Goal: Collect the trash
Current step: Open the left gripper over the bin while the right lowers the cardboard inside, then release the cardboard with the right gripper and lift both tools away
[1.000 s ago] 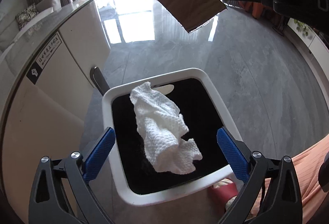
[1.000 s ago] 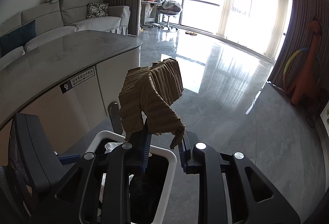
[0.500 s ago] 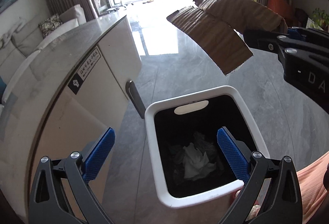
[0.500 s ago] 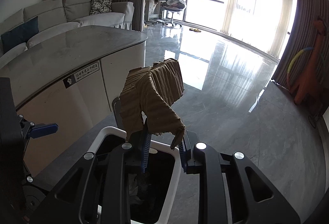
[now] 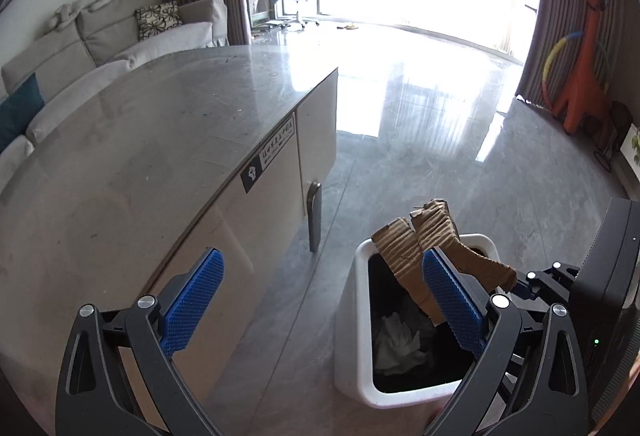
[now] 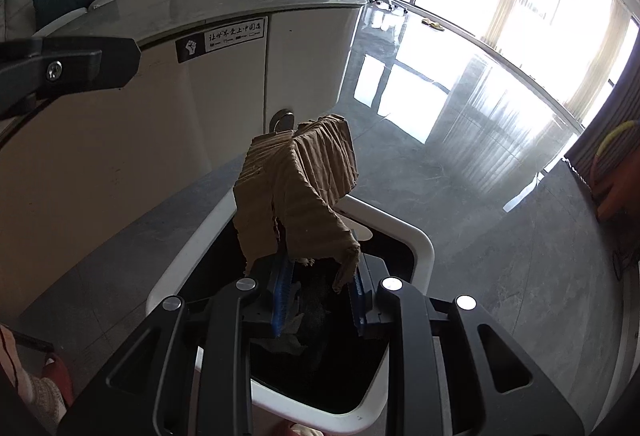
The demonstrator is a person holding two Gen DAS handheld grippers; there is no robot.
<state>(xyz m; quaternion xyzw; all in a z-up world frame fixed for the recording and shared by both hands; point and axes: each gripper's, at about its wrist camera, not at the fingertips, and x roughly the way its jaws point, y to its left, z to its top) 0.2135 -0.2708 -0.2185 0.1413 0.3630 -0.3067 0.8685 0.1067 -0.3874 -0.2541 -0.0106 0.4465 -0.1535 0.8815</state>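
Now | step: binning cardboard scrap point(image 6: 298, 196) | right gripper point(image 6: 320, 294) fingers clamped on it over white bin point(image 6: 424, 248) | left gripper point(image 5: 324, 306) fingers spread, empty | next: likely unclamp, drop.

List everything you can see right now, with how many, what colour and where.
cardboard piece: one, brown, held over the bin
trash bin: one, white with black liner, on the floor beside the counter
crumpled tissue: one, white, inside the bin
counter: one, grey top, beige front
sofa: one, light grey, behind the counter
giraffe toy: one, orange, by the curtain
left tongs: open, empty
right tongs: shut on the cardboard
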